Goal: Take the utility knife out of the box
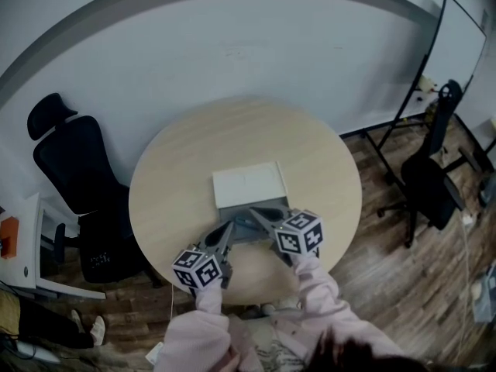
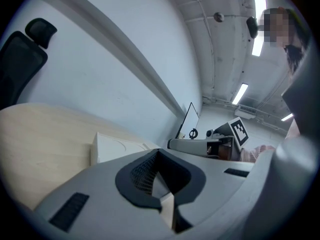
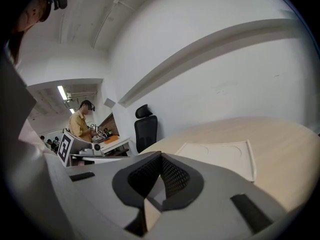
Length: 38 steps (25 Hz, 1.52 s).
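A flat white box (image 1: 249, 184) lies in the middle of the round wooden table (image 1: 178, 169). It also shows as a low white slab (image 2: 117, 148) in the left gripper view and, with two round dents in its top (image 3: 220, 156), in the right gripper view. No utility knife is visible in any view. My left gripper (image 1: 230, 229) and right gripper (image 1: 254, 212) hover over the table's near part, tips close together just in front of the box. Both have their jaws shut with nothing between them: left gripper (image 2: 159, 153), right gripper (image 3: 161, 156). A grey patch (image 1: 249, 235) between them is unclear.
A black office chair (image 1: 77, 169) stands left of the table, another chair (image 1: 430, 177) and a whiteboard (image 1: 446, 53) to the right. A white desk (image 1: 31, 246) is at the far left. A person in yellow (image 3: 80, 121) works at a distant bench.
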{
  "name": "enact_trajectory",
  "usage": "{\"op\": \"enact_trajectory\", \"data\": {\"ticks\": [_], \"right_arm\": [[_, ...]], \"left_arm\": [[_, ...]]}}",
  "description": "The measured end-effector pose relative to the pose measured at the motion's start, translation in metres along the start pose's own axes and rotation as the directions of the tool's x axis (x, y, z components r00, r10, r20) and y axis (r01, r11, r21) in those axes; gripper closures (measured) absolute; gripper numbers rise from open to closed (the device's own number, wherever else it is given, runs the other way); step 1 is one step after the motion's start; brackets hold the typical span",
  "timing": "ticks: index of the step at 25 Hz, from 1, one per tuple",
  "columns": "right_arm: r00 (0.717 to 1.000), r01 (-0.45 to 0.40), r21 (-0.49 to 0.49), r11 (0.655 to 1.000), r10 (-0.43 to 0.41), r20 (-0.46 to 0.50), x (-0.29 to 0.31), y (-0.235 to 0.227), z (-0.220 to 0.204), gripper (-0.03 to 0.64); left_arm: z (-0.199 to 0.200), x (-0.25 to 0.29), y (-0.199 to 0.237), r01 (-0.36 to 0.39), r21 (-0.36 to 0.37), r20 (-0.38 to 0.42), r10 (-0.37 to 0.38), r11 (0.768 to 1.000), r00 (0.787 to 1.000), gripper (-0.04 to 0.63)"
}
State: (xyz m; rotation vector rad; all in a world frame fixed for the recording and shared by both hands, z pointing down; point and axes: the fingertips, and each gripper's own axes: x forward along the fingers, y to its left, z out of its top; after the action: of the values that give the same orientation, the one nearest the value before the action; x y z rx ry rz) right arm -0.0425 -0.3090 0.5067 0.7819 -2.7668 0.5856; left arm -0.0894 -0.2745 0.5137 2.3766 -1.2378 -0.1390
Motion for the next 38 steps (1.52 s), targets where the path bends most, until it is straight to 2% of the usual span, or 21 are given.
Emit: {"op": "enact_trajectory", "data": {"ticks": [16,29,38], "right_arm": [[0.991,0.019,0.002,1.000,-0.018,-0.134,0.030,-0.006,-0.028,0.624],[0.976,0.019,0.016,1.000,-0.015,-0.216,0.042,-0.017,-0.047,0.624],[0.940,-0.024,-0.023,0.999,0.015,-0.341,0.054,-0.023,-0.071,0.624]], "left_arm": [[-0.015,0.011,0.017,0.076,-0.078,-0.054,-0.080,0.994,0.995,0.597],[-0.028,0.014,0.028,0.096,-0.117,-0.107,-0.109,0.988,0.988,0.595],[-0.033,0.018,0.032,0.110,-0.155,-0.132,-0.131,0.982,0.983,0.597]]}}
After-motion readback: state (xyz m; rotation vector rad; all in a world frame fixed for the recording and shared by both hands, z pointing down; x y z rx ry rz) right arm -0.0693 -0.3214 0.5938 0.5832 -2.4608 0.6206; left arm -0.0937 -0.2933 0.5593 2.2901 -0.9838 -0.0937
